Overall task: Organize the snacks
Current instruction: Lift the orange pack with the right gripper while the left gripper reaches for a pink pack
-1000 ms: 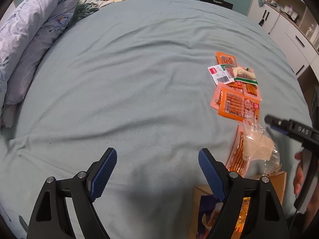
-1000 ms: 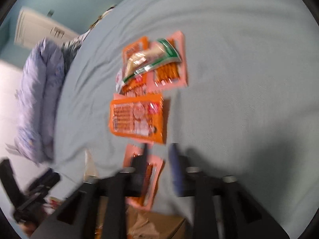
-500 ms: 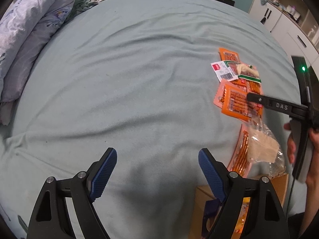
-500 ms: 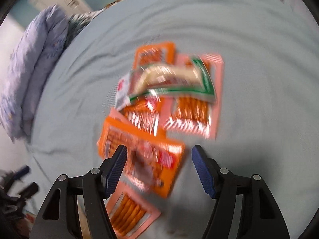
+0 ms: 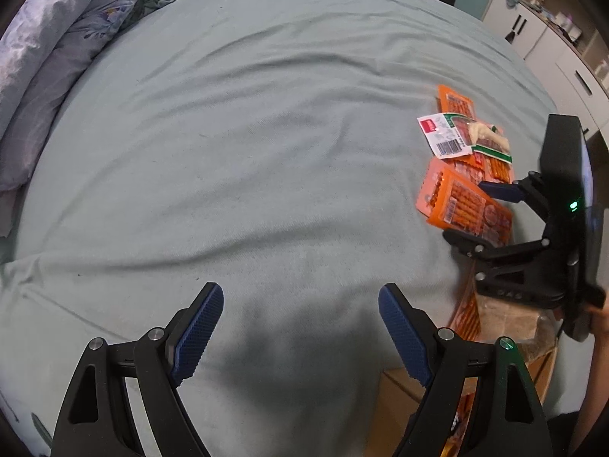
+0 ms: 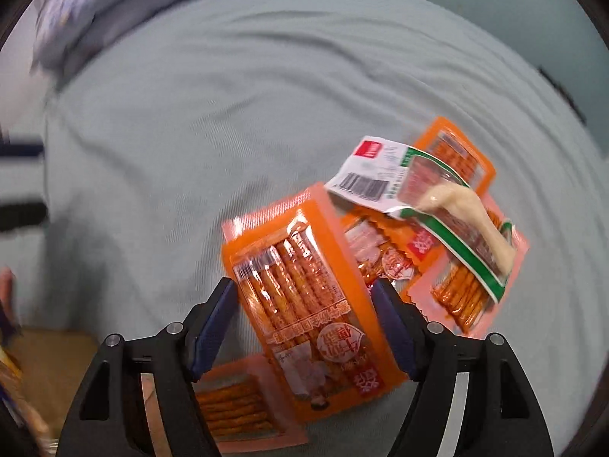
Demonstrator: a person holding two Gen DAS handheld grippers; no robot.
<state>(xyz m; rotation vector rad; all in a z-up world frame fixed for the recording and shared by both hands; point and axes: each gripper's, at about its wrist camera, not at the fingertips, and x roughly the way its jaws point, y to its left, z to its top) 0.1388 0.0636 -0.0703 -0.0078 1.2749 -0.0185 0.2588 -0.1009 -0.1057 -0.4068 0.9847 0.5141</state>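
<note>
Jaws of your right gripper (image 6: 304,320) gape wide, straddling the orange rectangular plastic snack packet (image 6: 304,304) without gripping it. Your left gripper (image 5: 300,327) hangs equally wide and empty over bare pale-green bedsheet (image 5: 228,152); beyond, rumpled lilac quilt (image 5: 57,38) borders it.

**What things are made of**

The snack packs (image 6: 312,297) are shiny plastic. The bed sheet (image 5: 236,160) is soft, dull cloth with wrinkles. The box (image 5: 396,411) is plain brown cardboard. The left gripper (image 5: 300,327) is dull black plastic with bumpy blue pads (image 5: 198,331) and small shiny metal screws.
</note>
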